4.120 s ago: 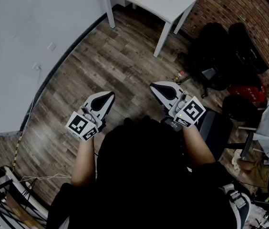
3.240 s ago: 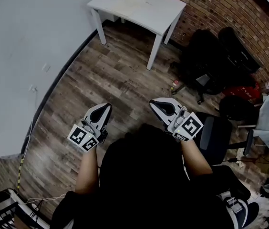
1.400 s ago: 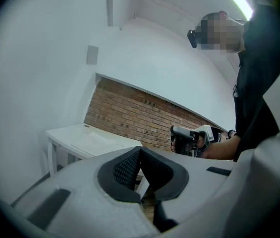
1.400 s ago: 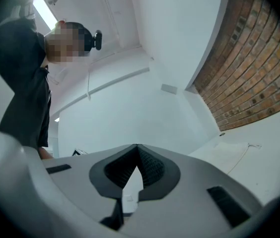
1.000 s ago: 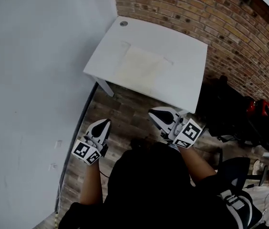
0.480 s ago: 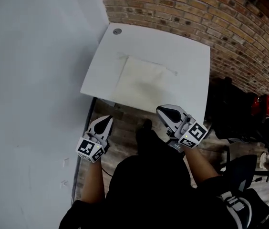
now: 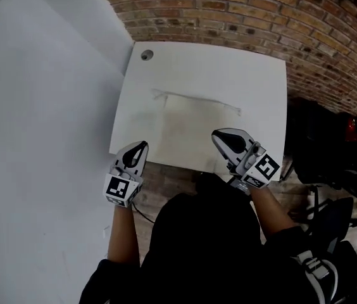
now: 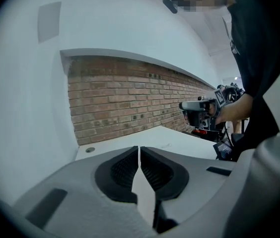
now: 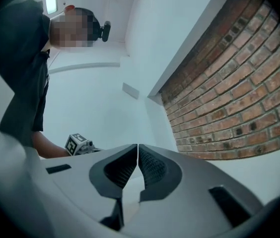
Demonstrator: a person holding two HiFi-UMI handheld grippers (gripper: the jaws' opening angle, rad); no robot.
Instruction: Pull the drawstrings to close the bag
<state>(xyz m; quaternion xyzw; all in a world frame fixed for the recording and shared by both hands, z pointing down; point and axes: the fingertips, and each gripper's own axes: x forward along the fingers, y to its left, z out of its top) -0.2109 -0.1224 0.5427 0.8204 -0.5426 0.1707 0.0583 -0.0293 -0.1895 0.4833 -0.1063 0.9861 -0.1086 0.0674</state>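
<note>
A flat pale bag (image 7: 194, 120) lies on the white table (image 7: 254, 75), its drawstring edge toward the brick wall. My left gripper (image 7: 142, 145) hovers at the table's near left corner, shut and empty. My right gripper (image 7: 219, 133) is over the near edge of the table, right of the bag, also shut with nothing in it. In the left gripper view the jaws (image 8: 139, 148) meet in a thin line, with the table and the other gripper (image 8: 199, 111) beyond. The right gripper view shows its jaws (image 9: 138, 146) closed, aimed at the brick wall.
A brick wall (image 7: 242, 11) runs behind the table and a white wall (image 7: 33, 106) stands to its left. A round cable hole (image 7: 146, 55) sits in the table's far left corner. Dark bags and a red thing (image 7: 356, 132) lie on the floor to the right.
The view has moved forward from the wooden floor up to the table. Both grippers now reach the table's near edge; both stay shut.
</note>
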